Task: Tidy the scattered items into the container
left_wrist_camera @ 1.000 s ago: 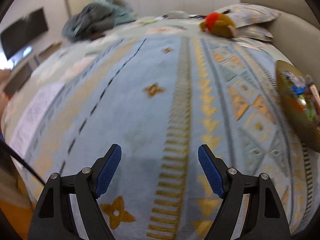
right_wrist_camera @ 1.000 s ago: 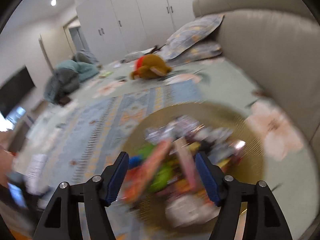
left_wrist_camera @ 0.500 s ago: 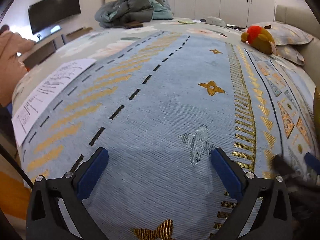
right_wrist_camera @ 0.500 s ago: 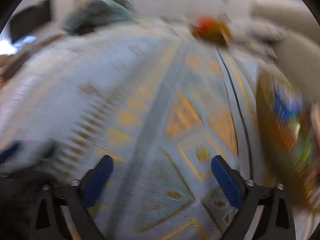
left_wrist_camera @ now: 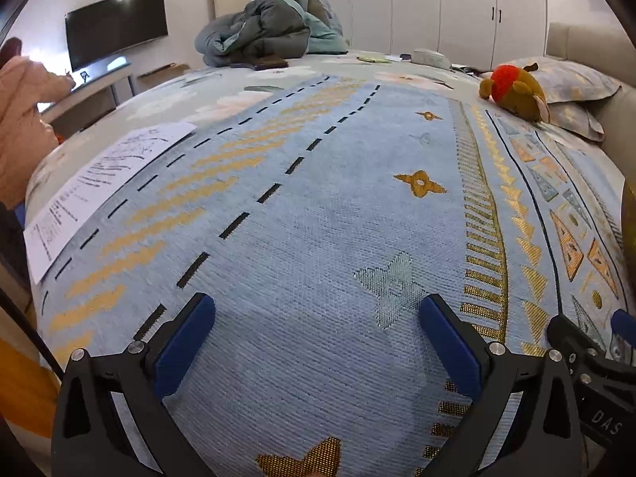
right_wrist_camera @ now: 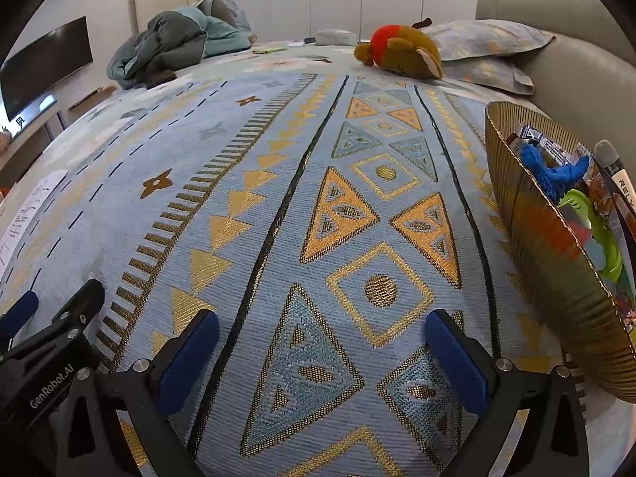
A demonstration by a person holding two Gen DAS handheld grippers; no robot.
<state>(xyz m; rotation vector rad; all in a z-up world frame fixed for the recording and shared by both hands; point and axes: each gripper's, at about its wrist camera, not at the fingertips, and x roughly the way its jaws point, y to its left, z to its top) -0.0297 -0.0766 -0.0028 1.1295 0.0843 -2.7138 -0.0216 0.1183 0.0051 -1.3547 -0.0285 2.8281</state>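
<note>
Basket [right_wrist_camera: 528,246] of gold weave sits at the right edge of your right wrist view, on the patterned blue rug [right_wrist_camera: 318,206], already holding a blue toy [right_wrist_camera: 556,171], a green toy [right_wrist_camera: 596,218] and packets. A second ago this camera looked straight down into it with the blue pads narrower; now your right gripper [right_wrist_camera: 322,357] hangs over bare rug to the basket's left, jaws spread wide, nothing between them. The plush toy [right_wrist_camera: 401,53] lies far up the rug by the pillows [right_wrist_camera: 485,39].

In your left wrist view, your left gripper [left_wrist_camera: 314,342] is also wide apart and empty, wider than a second ago. The basket, earlier plain at the right edge, is now only a sliver there. A printed sheet [left_wrist_camera: 99,187] and a person's sleeve [left_wrist_camera: 24,119] have come into sight at the left, and your right gripper's arm shows at lower right.
</note>
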